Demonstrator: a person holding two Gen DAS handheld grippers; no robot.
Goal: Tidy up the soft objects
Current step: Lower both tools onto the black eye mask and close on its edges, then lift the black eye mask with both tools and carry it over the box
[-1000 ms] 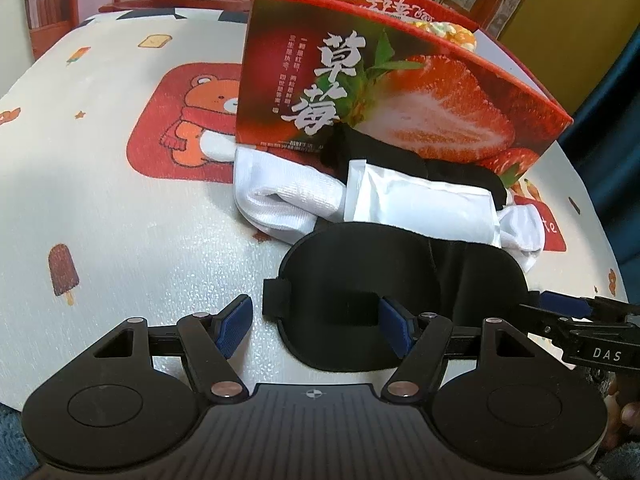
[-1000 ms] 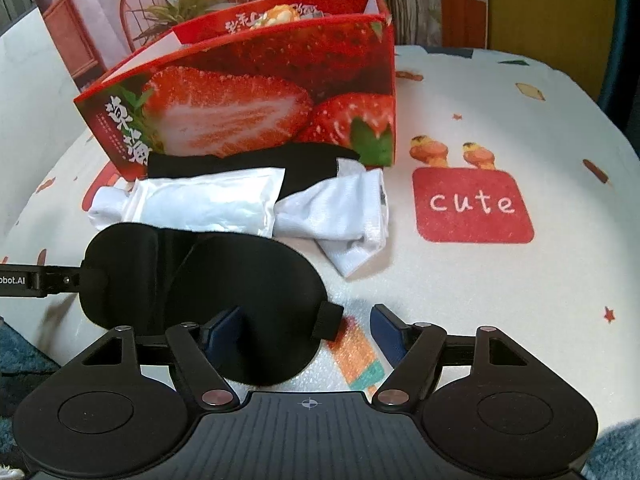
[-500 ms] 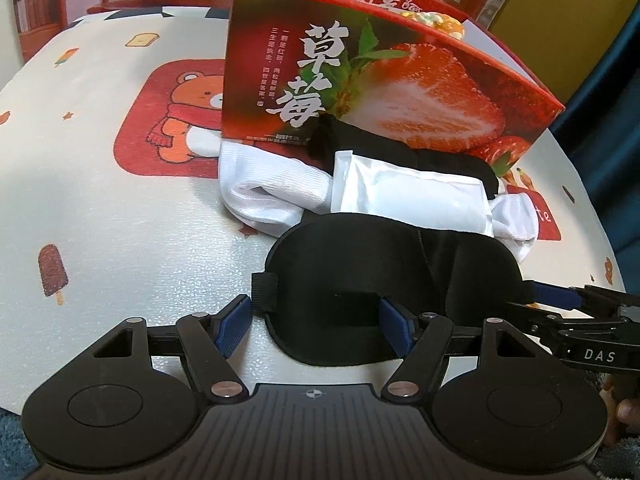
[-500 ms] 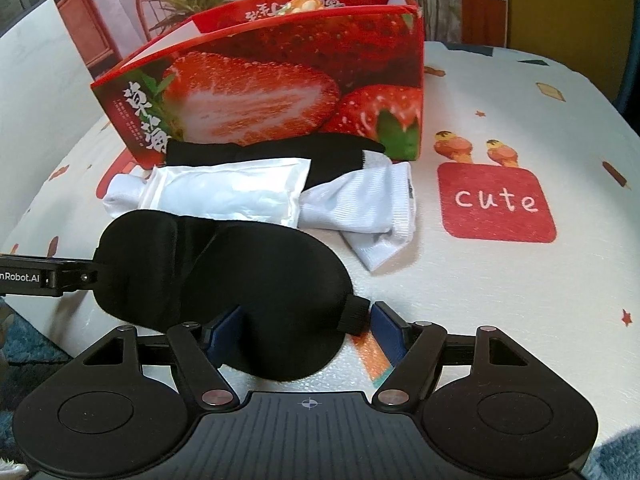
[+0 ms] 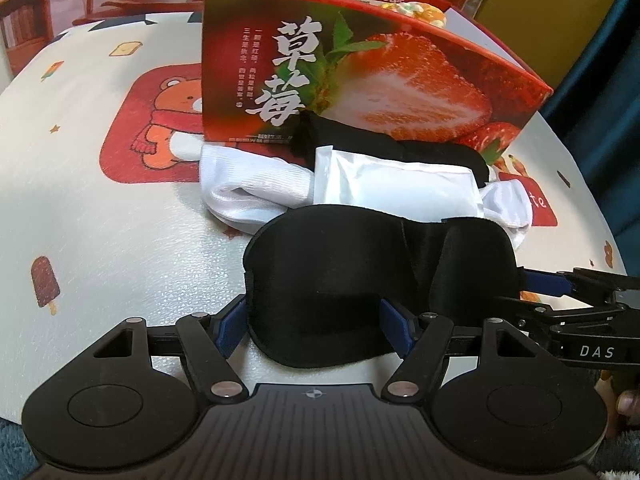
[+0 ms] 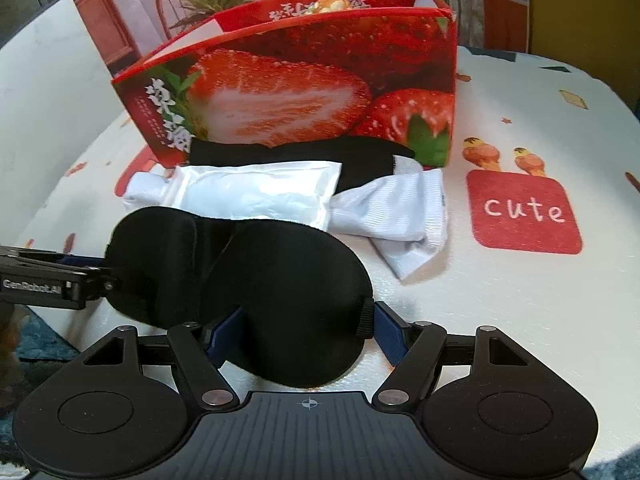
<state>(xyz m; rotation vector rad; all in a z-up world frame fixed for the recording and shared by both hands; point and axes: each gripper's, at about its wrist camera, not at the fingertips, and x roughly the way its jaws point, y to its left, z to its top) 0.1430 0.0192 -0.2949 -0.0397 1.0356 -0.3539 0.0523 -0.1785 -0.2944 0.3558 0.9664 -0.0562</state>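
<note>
— Any room ahead of my claws?
— Little. The mask [image 5: 360, 280] fills the near edge; just beyond, the pouch [image 5: 396, 178] and socks [image 5: 256, 184] lie against the box [image 5: 360, 72].
— And the sides?
— Bare table [image 5: 120, 240] to the left, and to the right by "cute" [image 6: 524, 210].

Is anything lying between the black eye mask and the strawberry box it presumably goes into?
Yes. A white sachet, a white sock and a black sock lie between the eye mask and the strawberry box. The box's near wall also stands upright, so the mask must go over it.
</note>
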